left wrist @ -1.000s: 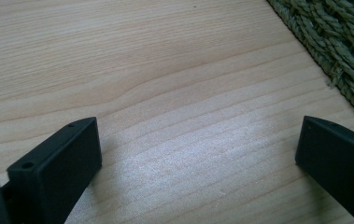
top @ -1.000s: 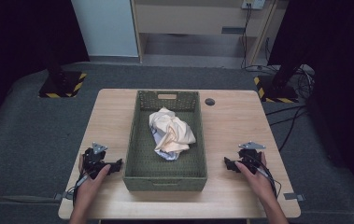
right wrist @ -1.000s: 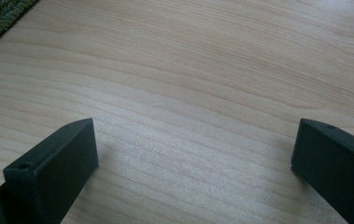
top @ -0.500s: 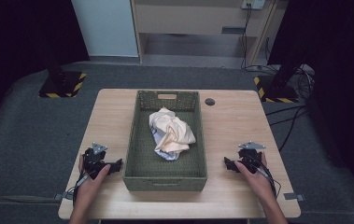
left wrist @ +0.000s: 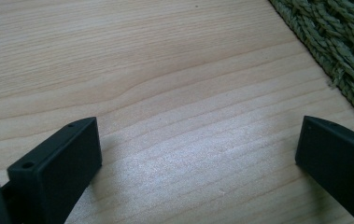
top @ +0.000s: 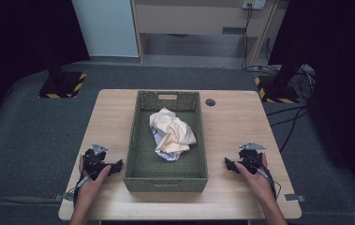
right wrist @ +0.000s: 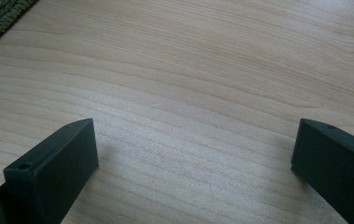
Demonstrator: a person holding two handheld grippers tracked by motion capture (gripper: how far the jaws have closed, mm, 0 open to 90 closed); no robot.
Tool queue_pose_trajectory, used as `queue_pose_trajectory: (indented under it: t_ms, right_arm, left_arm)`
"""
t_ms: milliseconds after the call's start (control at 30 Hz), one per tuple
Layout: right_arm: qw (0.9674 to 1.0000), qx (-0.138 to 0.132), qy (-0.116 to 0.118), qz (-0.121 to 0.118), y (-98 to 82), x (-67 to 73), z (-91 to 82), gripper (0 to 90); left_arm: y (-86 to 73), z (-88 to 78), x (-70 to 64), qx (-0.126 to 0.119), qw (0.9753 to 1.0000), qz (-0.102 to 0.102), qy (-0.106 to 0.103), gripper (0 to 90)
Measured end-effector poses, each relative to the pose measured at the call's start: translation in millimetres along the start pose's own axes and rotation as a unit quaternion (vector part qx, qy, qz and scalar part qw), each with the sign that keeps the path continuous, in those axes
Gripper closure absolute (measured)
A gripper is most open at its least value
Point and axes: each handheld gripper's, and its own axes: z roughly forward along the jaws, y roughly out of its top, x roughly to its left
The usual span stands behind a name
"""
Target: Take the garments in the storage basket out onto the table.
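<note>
Crumpled cream-and-peach cloth bundle (top: 170,135), lying mid-way in the green woven rectangular basket (top: 166,178) between the two grippers: likely light, soft, shapeless, best pinched at a raised fold; left gripper (top: 118,165) and right gripper (top: 227,163) rest spread wide, empty, on the pale wooden table (top: 240,122).

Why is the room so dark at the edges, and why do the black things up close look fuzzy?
In the high view, light falls on the table and green basket while the room's sides sink into black. In the left gripper view, the left gripper casts soft shadows, with a pale sheen on the wood between its jaws. In the right gripper view, the right gripper looks slightly blurred, being so near the lens.
</note>
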Motion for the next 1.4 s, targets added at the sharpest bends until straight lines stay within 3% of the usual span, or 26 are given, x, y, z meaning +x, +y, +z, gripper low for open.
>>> queue_pose_trajectory:
  t_ms: [333, 800, 1400]
  right_arm:
    - [1.0000, -0.001, 0.000, 0.000, -1.2, 3.2, -1.8, 2.3]
    - [0.9994, -0.003, 0.030, -0.016, 3.9, 18.7, -14.0, 4.1]
    - [0.9981, -0.025, 0.044, -0.036, 27.9, 29.0, -52.3, 3.9]
  left_arm:
    - [-0.1, -0.1, -0.2, 0.000, 1.0000, -0.001, 0.001, 0.0]
    - [-0.1, -0.1, -0.1, 0.000, 1.0000, -0.001, 0.001, 0.0]
    - [-0.1, -0.1, -0.2, 0.000, 1.0000, -0.001, 0.001, 0.0]
